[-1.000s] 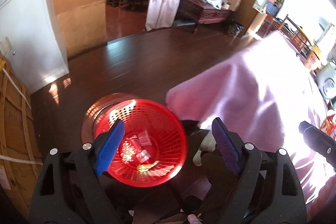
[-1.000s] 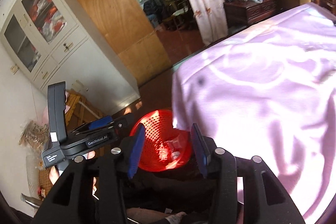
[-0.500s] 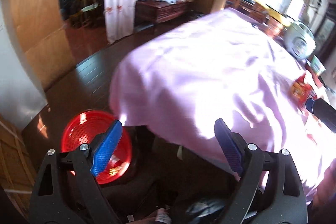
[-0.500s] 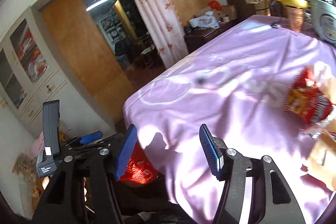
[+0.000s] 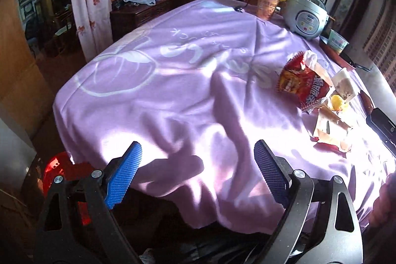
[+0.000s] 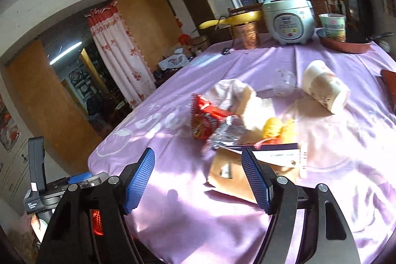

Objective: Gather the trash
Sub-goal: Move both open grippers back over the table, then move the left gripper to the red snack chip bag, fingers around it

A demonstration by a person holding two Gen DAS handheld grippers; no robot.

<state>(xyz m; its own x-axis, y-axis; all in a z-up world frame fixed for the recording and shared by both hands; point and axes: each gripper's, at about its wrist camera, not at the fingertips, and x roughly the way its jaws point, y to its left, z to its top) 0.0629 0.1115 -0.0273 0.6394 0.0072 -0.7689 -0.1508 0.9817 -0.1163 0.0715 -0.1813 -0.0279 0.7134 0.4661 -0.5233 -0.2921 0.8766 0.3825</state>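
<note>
ahead of the right gripper [image 6: 198,177], on the purple cloth [image 6: 321,227], a pile of trash is waiting: a brown cardboard piece [image 6: 230,172] is lying just past its fingertips, partly behind the right-hand blue pad, with a white-and-blue box [image 6: 277,152] on top of it. beyond those, a red snack wrapper [image 6: 205,118] is sitting with crumpled clear plastic, a yellow lump [image 6: 272,128] and a white tissue [image 6: 235,93]. further off and to the right, a tipped paper cup [image 6: 326,90] is lying on its side.

the right gripper's jaws have just been opening and are standing fairly wide, with nothing pressed between the pads. the left gripper [image 5: 195,175] is gaping wide too, its jaws having just been opening a little more, and it is holding nothing; only bare cloth is showing between its pads. the same red wrapper [image 5: 302,81] is lying well ahead of it and off to its right.

the red basket [image 5: 64,180] is sitting low behind the left gripper's left-hand pad, off the table edge, mostly hidden, so what it is holding cannot be told here.

as a judgement, the collecting is looking only partly done at best: several pieces are still resting on the cloth, and both grippers are empty and facing the pile. the cardboard piece, being nearest the right gripper, is looking like the likely next pick. the rice cooker [image 6: 287,19] and the pan [image 6: 346,43] at the far edge are probably not trash.
</note>
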